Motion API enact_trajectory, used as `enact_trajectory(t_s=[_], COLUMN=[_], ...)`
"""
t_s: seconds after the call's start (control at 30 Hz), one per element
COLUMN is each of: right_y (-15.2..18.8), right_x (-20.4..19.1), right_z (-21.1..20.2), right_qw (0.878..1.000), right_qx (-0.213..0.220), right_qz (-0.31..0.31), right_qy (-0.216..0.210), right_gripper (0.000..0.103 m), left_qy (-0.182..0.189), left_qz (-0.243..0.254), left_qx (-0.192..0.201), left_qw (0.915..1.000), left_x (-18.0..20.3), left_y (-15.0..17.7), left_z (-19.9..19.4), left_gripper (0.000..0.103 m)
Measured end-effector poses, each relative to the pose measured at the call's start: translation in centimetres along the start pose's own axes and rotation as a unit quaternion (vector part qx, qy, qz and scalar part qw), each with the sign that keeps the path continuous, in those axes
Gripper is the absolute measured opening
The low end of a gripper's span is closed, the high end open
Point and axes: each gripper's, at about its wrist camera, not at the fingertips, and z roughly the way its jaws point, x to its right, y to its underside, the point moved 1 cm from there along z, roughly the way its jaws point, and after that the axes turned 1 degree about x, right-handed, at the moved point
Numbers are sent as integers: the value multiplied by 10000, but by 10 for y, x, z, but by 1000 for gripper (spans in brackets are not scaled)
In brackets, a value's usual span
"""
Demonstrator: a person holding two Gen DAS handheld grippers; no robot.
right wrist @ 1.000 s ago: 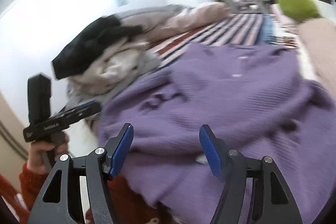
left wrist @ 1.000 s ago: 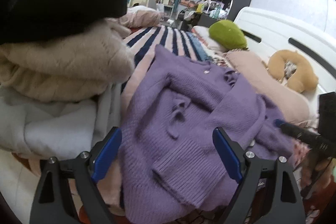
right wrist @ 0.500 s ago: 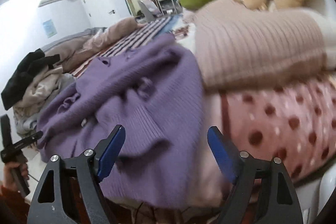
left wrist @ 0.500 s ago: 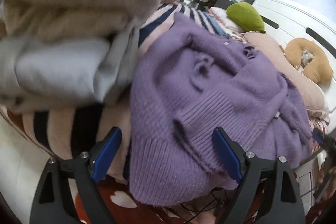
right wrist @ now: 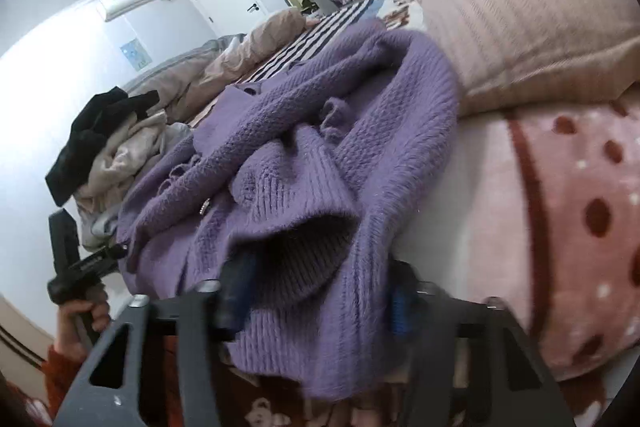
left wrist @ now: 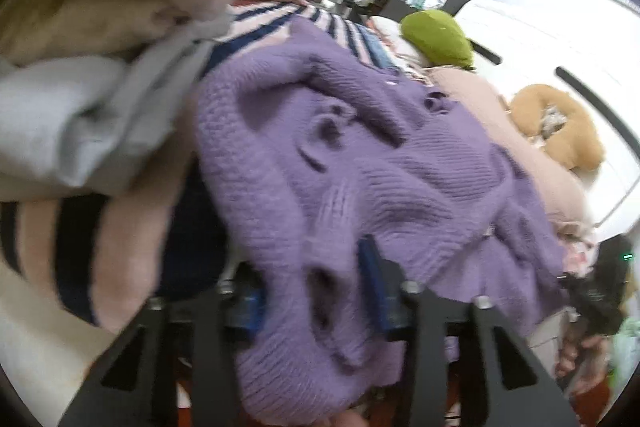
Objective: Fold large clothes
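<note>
**Both grippers on the purple hem**

My left gripper and right gripper each pinch the chunky rib-knit purple cardigan at the bed's near edge; fuzzy, rumpled folds spread beyond the blue pads.

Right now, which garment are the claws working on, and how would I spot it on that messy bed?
Find the striped blanket on the bed. On it, between the heap of beige and grey clothes and the ribbed pink pillow, sprawls the purple sweater. It is the only purple knit, fuzzy, hanging over the bed's near edge.
</note>
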Motion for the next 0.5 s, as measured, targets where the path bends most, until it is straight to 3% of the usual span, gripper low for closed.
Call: enact_trajectory(t_s=[0.07, 0.4, 0.5], right_y=[1, -13, -23], right_x=[-2, -13, -24], right_z=[2, -42, -53], right_qw=[9996, 9872, 9852], right_qx=[5, 530, 652], right_qz=[158, 605, 537], right_qy=[-213, -1376, -1489], right_gripper=[15, 10, 10], left_qy=[116, 756, 821], left_qz=[-19, 14, 132], left_qx=[5, 858, 1037], left_qw=[9999, 9934, 9911], left_x=[1, 28, 36], left_y=[-1, -25, -35], left_z=[-3, -64, -81], left_gripper=[22, 16, 15])
